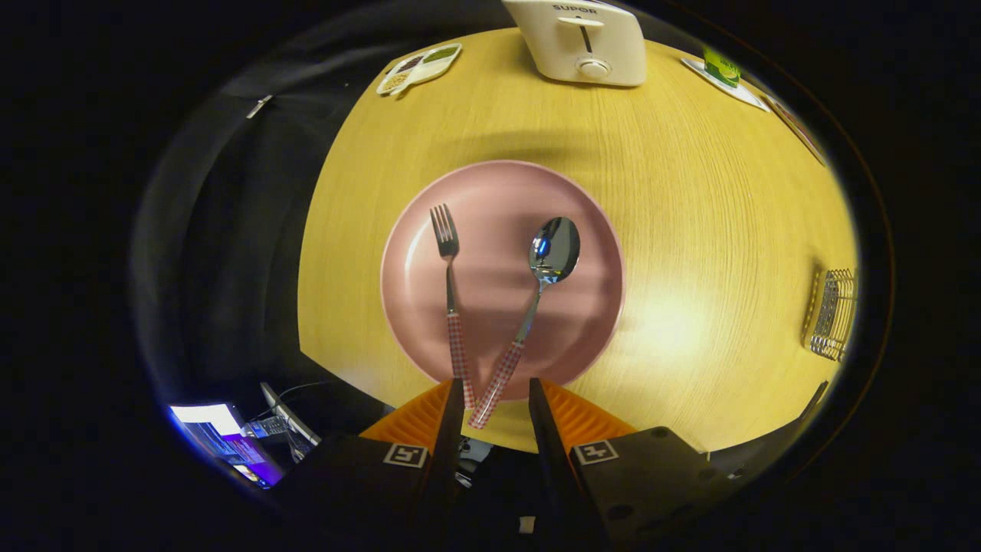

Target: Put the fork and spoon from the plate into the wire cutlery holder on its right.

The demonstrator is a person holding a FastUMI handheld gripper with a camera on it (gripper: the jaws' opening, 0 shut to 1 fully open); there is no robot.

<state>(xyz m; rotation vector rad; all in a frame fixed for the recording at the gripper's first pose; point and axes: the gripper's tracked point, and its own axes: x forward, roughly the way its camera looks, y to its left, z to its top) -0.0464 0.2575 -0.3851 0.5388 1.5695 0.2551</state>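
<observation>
A pink plate (pixel 582 307) lies on the wooden table just ahead of my fingers. On it rest a fork (pixel 449 284) on the left and a spoon (pixel 540 284) on the right, both with red-checked handles that converge toward me. My gripper (pixel 497 395) hovers above the plate's near rim, open, with the two handle ends lying in the gap between the fingers and below them. Neither finger touches the cutlery. The wire cutlery holder (pixel 831 314) stands far off to the right of the plate, near the table's edge.
A white toaster (pixel 582 42) stands at the table's far side beyond the plate. A divided dish of grains (pixel 420 67) sits far left, a green packet on a white tray (pixel 724 73) far right. A lit screen (pixel 222 437) glows below the table's left edge.
</observation>
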